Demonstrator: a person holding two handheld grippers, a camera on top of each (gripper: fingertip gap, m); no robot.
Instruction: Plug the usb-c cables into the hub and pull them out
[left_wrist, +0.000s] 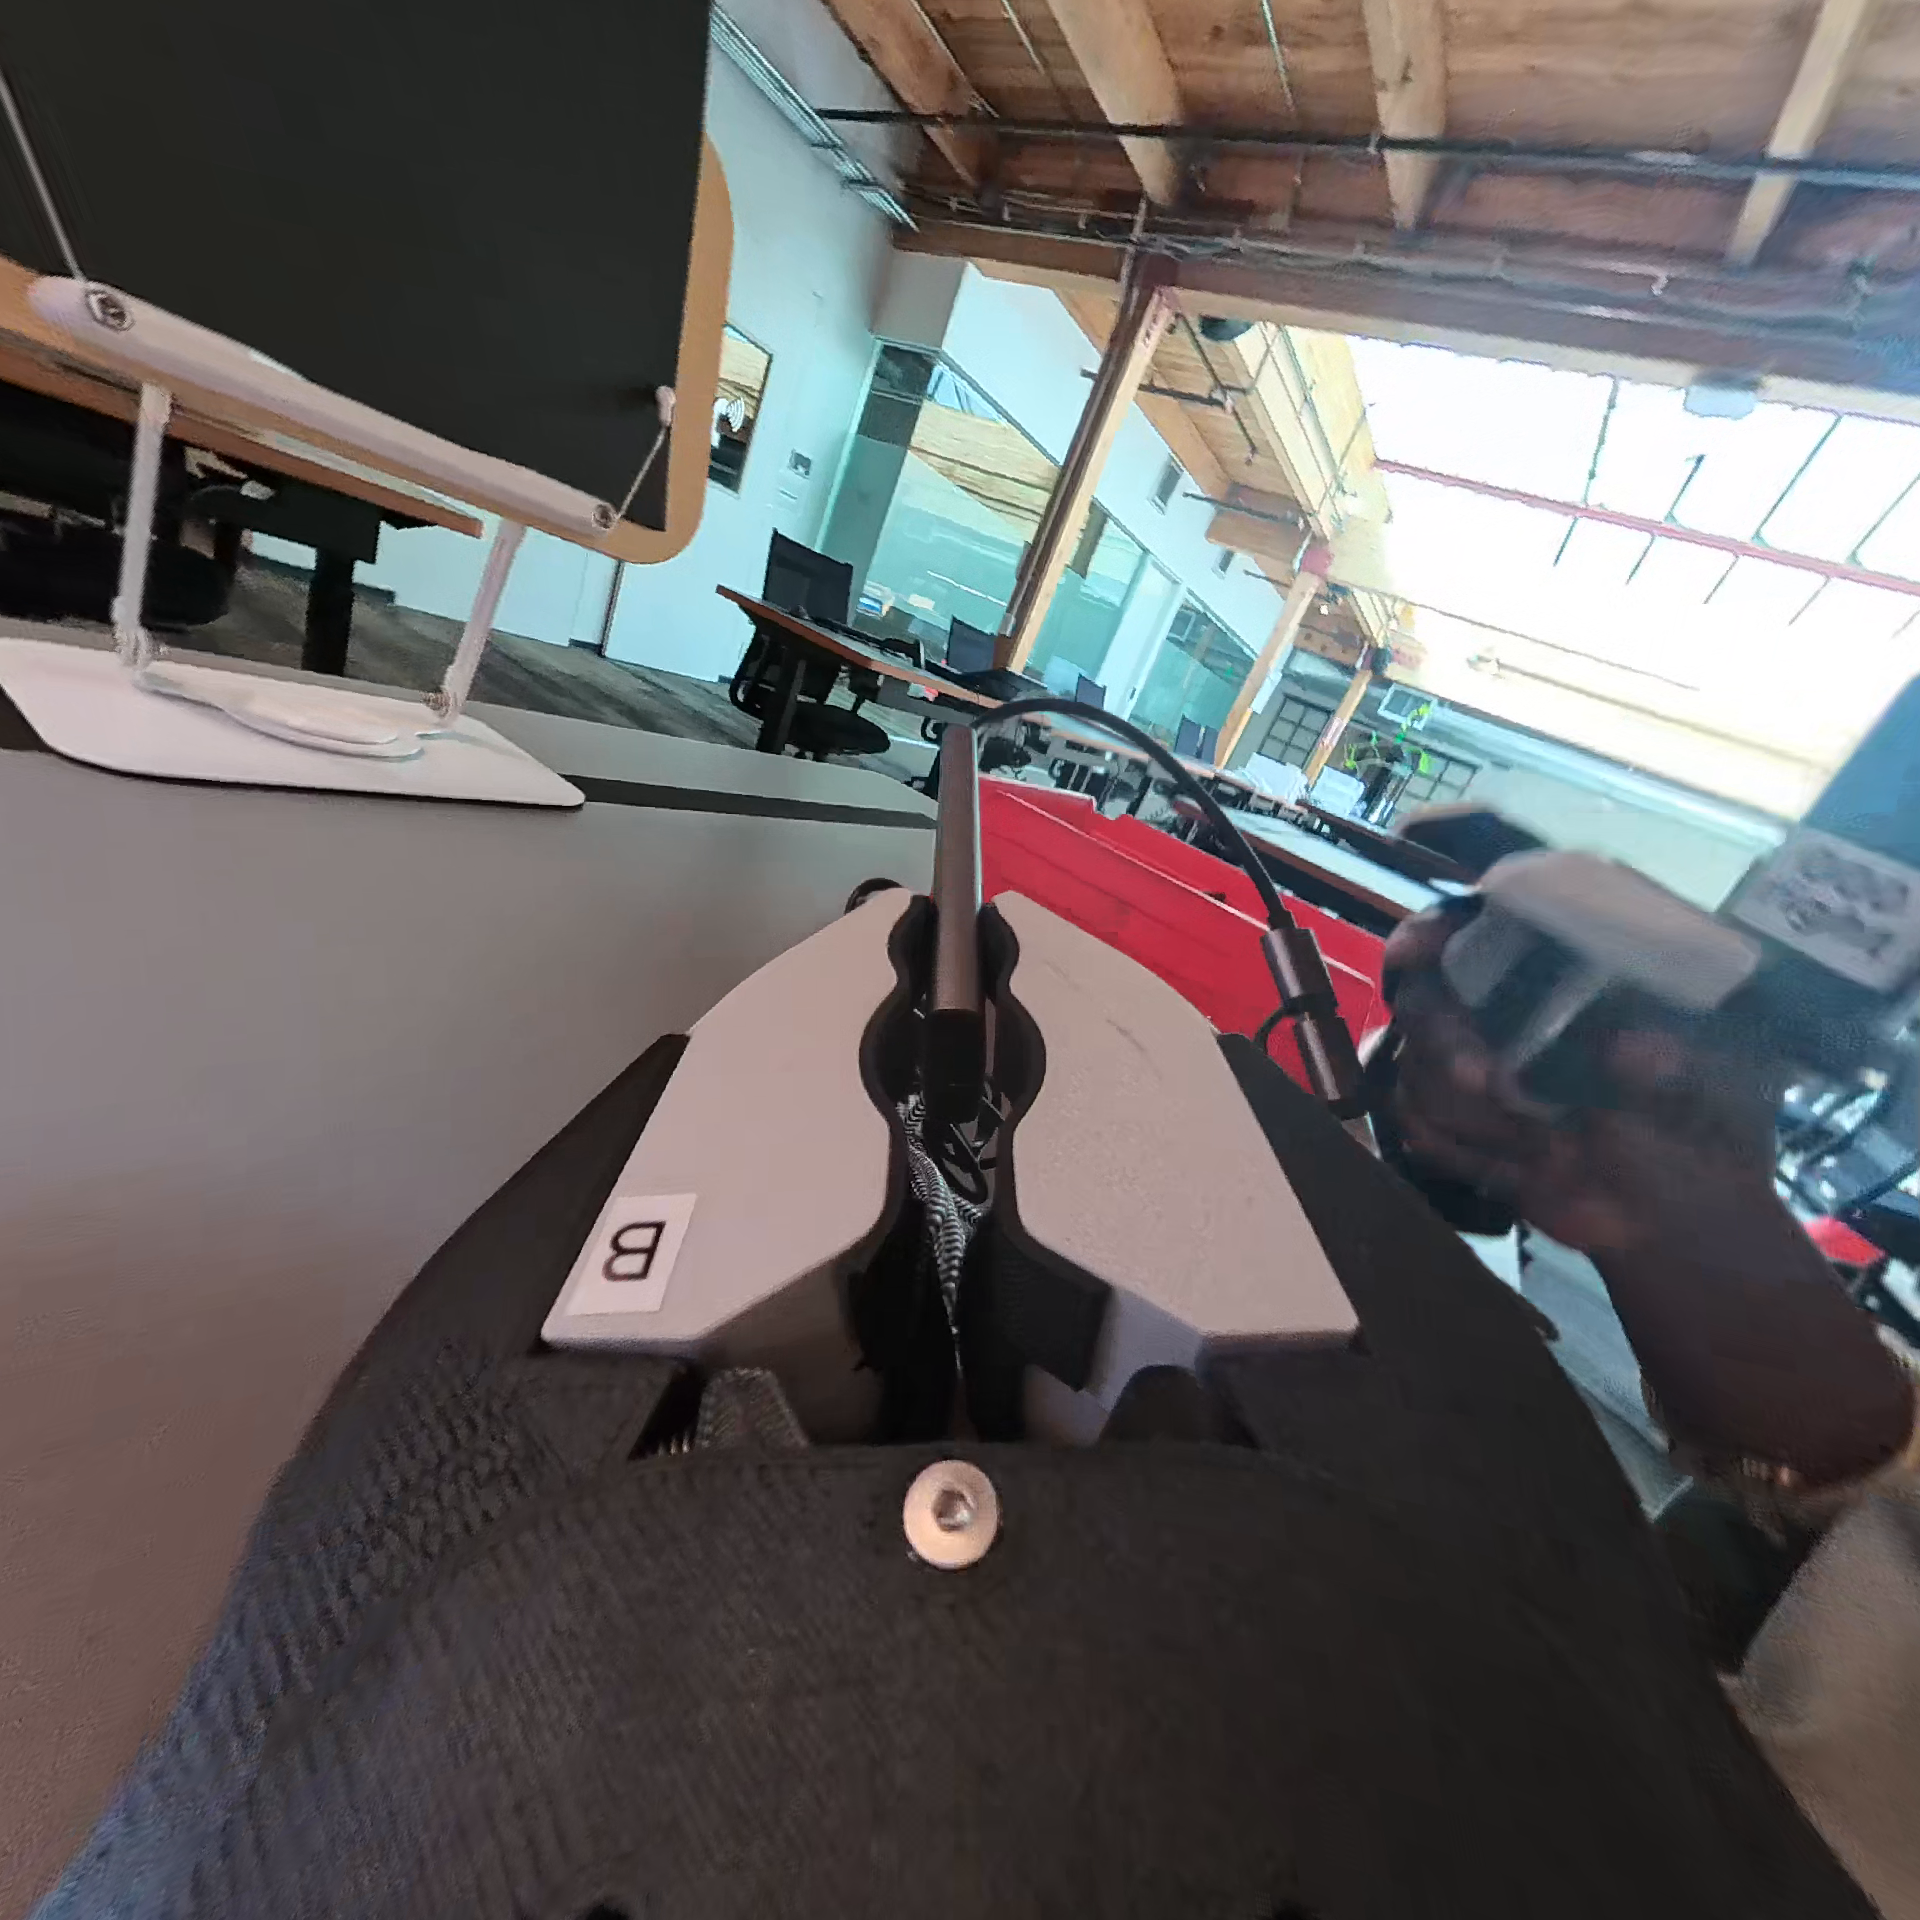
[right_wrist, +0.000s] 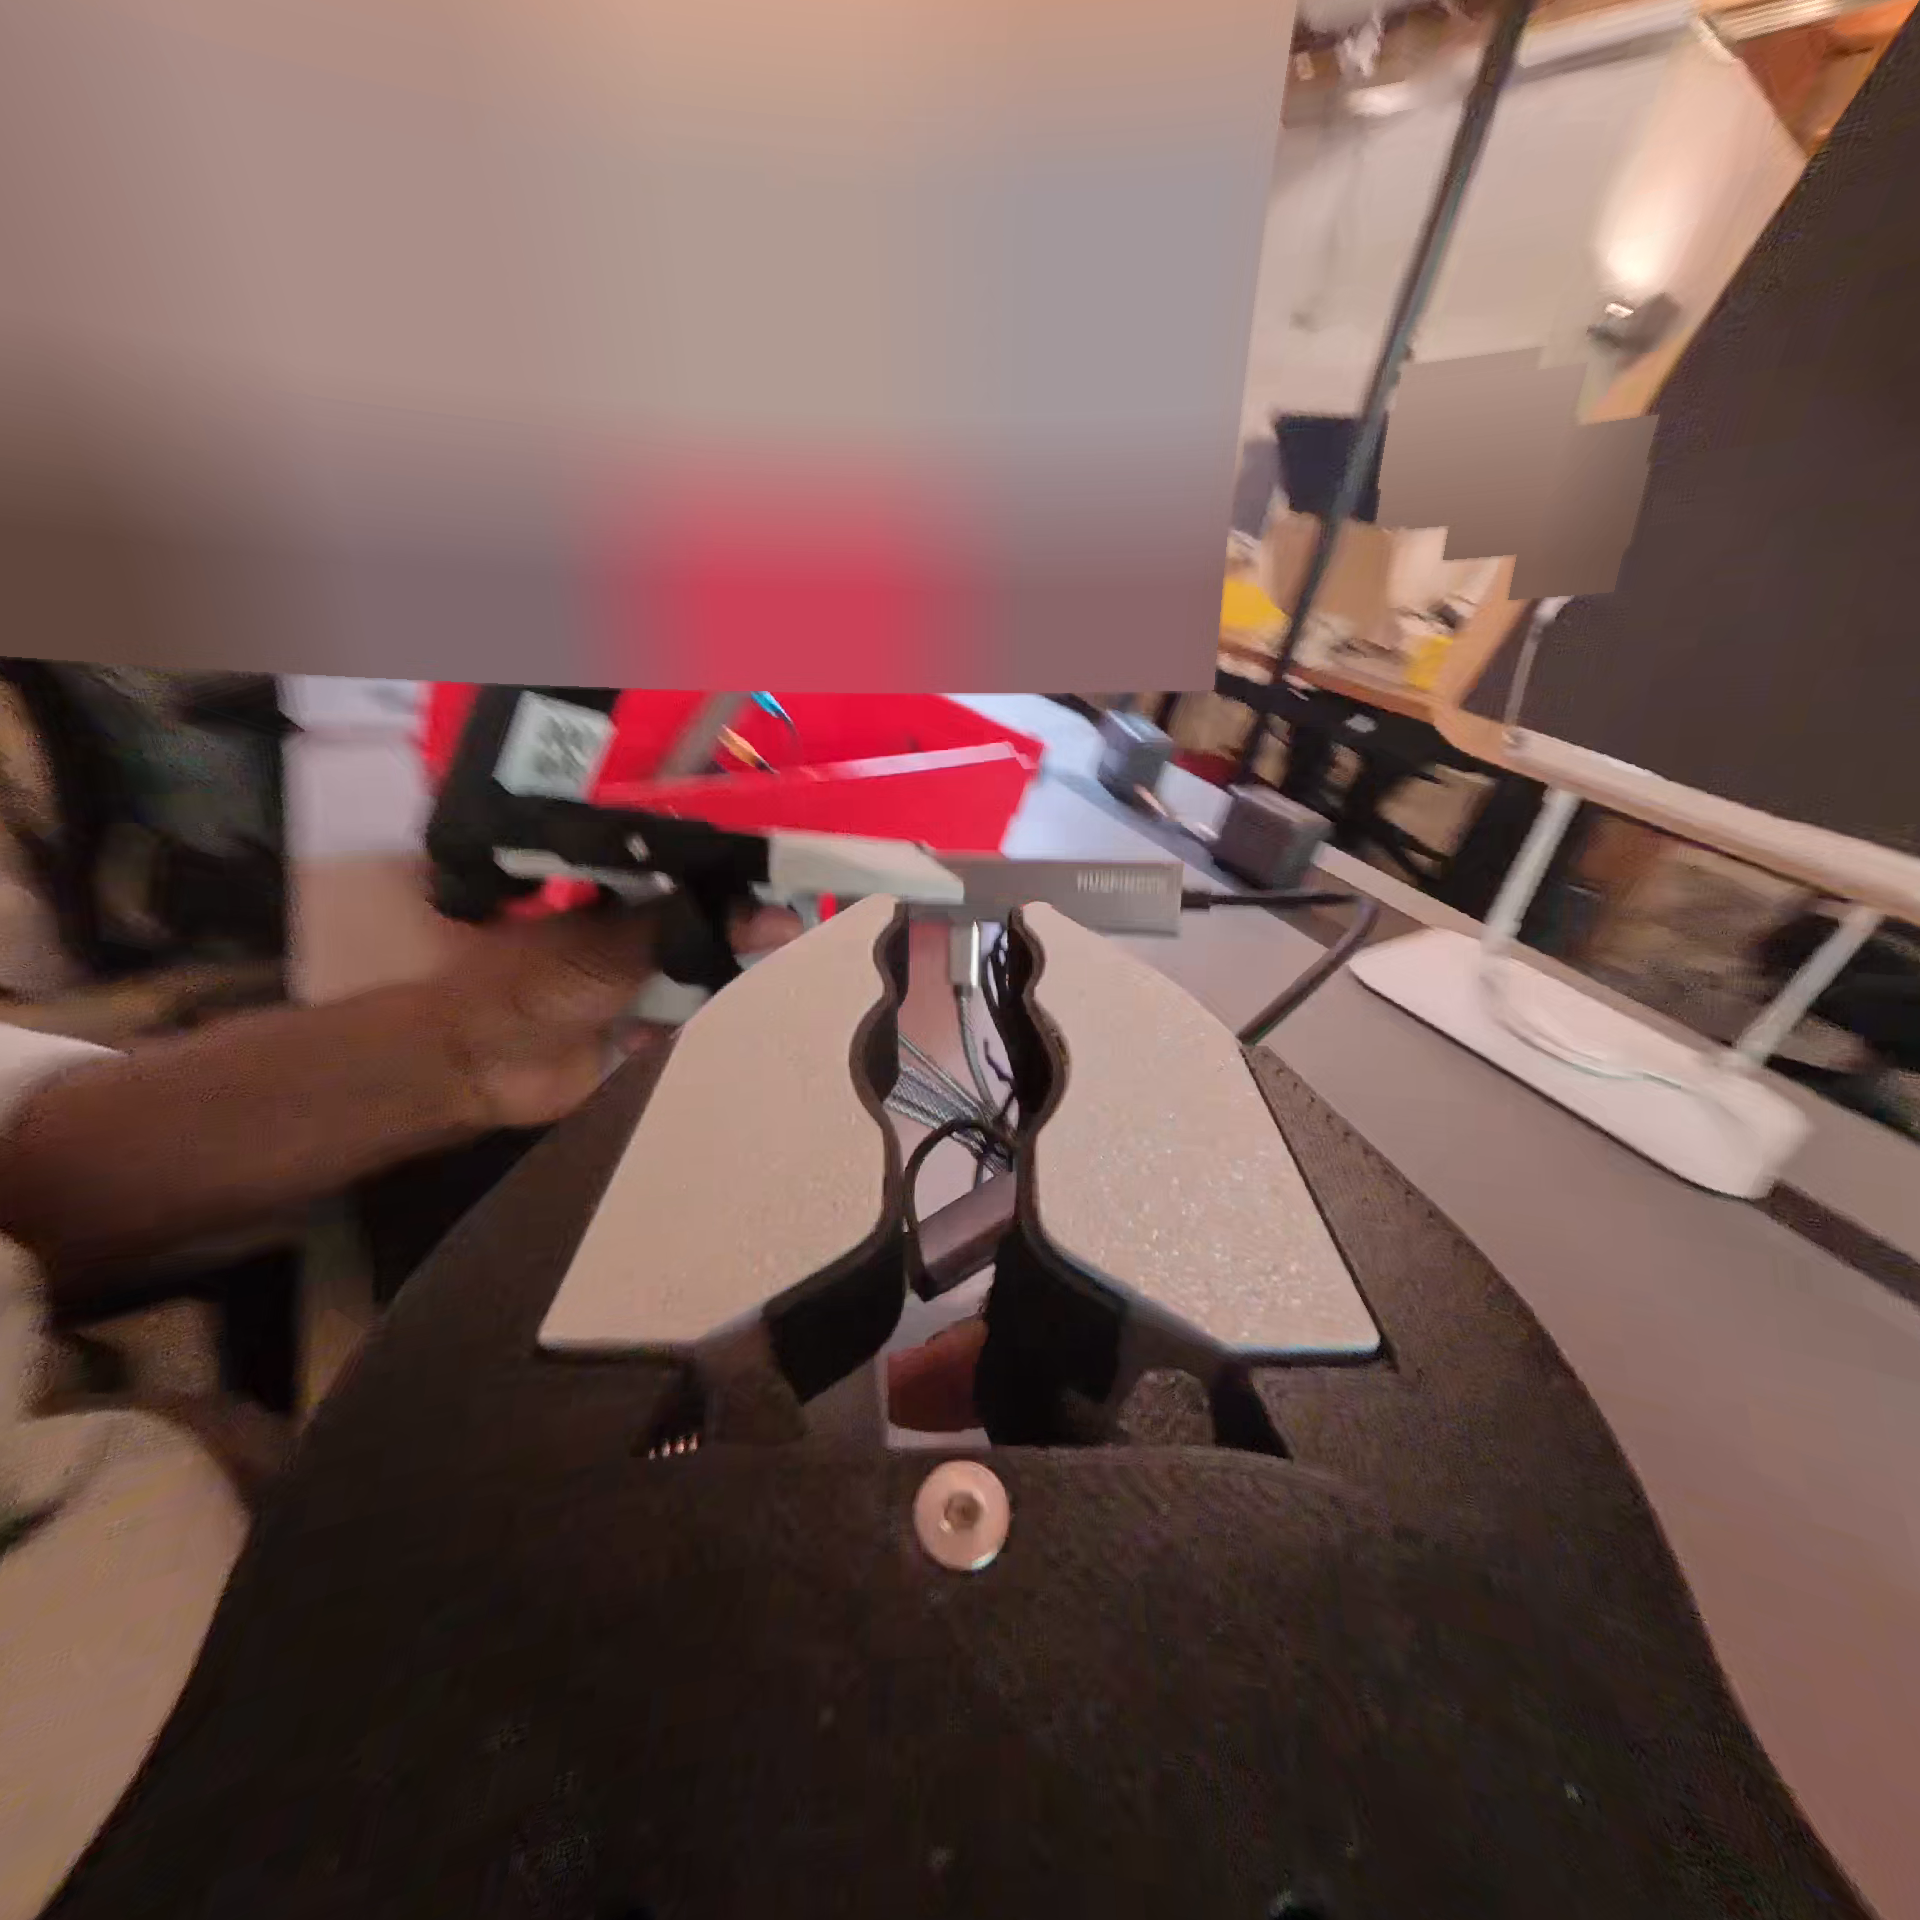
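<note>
My left gripper (left_wrist: 951, 920) is shut on a slim grey hub (left_wrist: 954, 831), held edge-on above the desk. In the right wrist view the hub (right_wrist: 1081, 891) lies crosswise, with the left gripper (right_wrist: 914, 881) on its left end. A silver usb-c plug (right_wrist: 964, 956) sits in the hub's near edge. My right gripper (right_wrist: 961, 925) is closed around that plug. Its braided cable (right_wrist: 920, 1091) runs back between the fingers and also shows in the left wrist view (left_wrist: 940, 1195). A dark adapter (right_wrist: 956, 1242) on a black cable (left_wrist: 1174, 769) hangs close by. The right gripper (left_wrist: 1434, 966) is blurred.
A dark monitor on a white stand (left_wrist: 312, 727) is at the back of the grey desk (left_wrist: 312, 1039); the stand also shows in the right wrist view (right_wrist: 1558, 1039). A red bin (left_wrist: 1143, 883) is behind the hub. Two grey cubes (right_wrist: 1273, 831) sit on the desk. A hand (left_wrist: 1621, 1195) holds the right gripper. One gripper's finger ends stand about 10 cm off the other's.
</note>
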